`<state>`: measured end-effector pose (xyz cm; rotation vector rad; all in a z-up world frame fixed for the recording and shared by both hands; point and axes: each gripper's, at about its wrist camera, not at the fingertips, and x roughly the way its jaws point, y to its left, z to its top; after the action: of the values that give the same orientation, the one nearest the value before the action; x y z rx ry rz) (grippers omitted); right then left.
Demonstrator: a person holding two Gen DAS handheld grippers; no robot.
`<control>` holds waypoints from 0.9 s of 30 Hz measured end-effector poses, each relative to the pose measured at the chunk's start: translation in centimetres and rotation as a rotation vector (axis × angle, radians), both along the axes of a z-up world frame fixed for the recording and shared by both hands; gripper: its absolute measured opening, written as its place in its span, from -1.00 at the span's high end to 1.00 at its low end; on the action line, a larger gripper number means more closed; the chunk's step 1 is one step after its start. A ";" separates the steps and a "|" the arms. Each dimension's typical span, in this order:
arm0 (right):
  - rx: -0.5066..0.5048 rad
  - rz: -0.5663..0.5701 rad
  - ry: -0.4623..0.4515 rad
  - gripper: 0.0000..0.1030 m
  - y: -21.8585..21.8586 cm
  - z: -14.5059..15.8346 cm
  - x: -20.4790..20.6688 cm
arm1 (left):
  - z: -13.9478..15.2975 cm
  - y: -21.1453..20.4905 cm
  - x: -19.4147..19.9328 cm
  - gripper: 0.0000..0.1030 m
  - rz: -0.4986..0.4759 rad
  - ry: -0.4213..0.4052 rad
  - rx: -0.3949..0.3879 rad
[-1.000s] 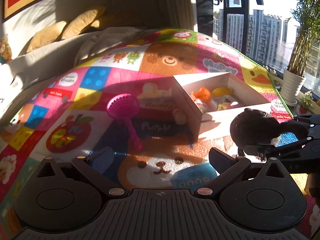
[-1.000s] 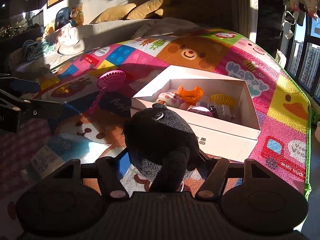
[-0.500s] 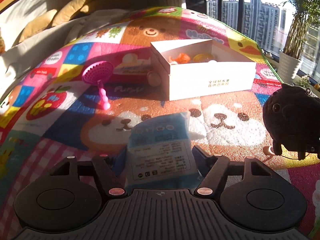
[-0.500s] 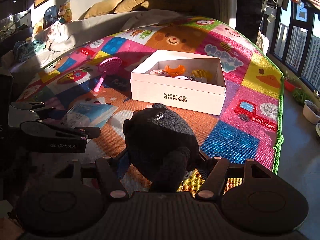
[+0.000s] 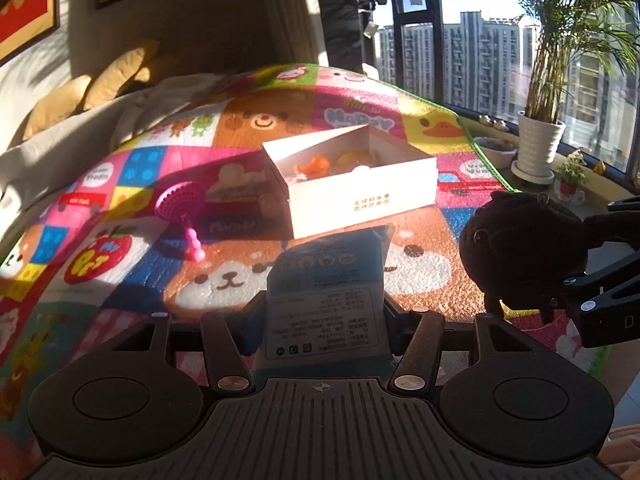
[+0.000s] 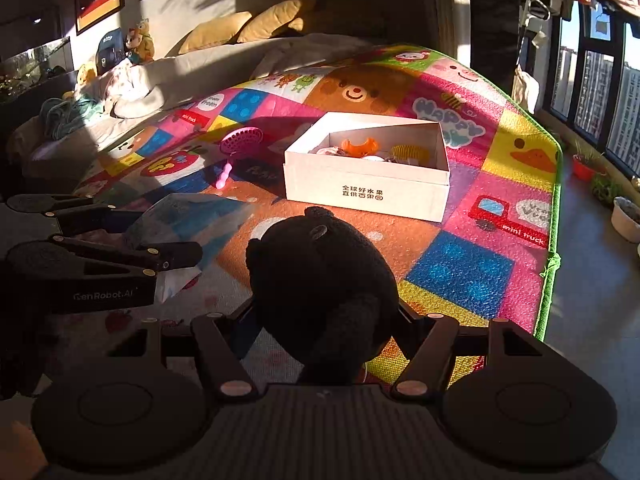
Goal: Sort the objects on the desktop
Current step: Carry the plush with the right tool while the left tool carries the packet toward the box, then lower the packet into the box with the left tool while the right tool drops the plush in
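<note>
My left gripper (image 5: 324,316) is shut on a blue packet (image 5: 328,288) and holds it above the play mat; the packet also shows in the right wrist view (image 6: 188,220). My right gripper (image 6: 324,320) is shut on a black plush toy (image 6: 320,280), also seen at the right of the left wrist view (image 5: 520,256). A white open box (image 5: 360,196) (image 6: 368,188) with an orange toy (image 6: 359,146) and other small items stands on the mat ahead of both grippers. A pink strainer (image 5: 180,204) (image 6: 240,144) lies left of the box.
The colourful play mat (image 6: 460,272) covers the floor, with its green edge at the right. A sofa with yellow cushions (image 6: 240,28) stands behind it. Potted plants (image 5: 540,140) and windows are at the right.
My left gripper closed on the blue packet and lifted it off the mat. Both grippers pulled back from the box and rose, the right one still holding the plush toy.
</note>
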<state>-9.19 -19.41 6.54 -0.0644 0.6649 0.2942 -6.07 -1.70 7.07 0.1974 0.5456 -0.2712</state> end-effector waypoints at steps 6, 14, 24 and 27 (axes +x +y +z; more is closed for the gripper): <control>0.035 -0.018 -0.153 -0.30 -0.7 5.6 0.3 | 5.9 -0.6 1.0 -0.19 -0.011 -0.180 0.027; 0.089 -0.136 -0.304 -0.31 -4.2 14.6 7.6 | 12.4 -1.3 7.7 -0.19 0.011 -0.330 0.002; 0.084 -0.165 -0.245 -0.31 -5.0 13.3 21.4 | 6.5 -4.4 21.4 -0.74 -0.079 -0.166 -0.102; 0.114 -0.170 -0.191 -0.31 -4.4 11.4 25.3 | 3.7 -3.3 22.5 -0.87 -0.050 -0.093 -0.106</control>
<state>16.09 -23.86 17.97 0.0724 0.4594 0.1588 16.45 -5.00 10.76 0.1205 0.4338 -0.3373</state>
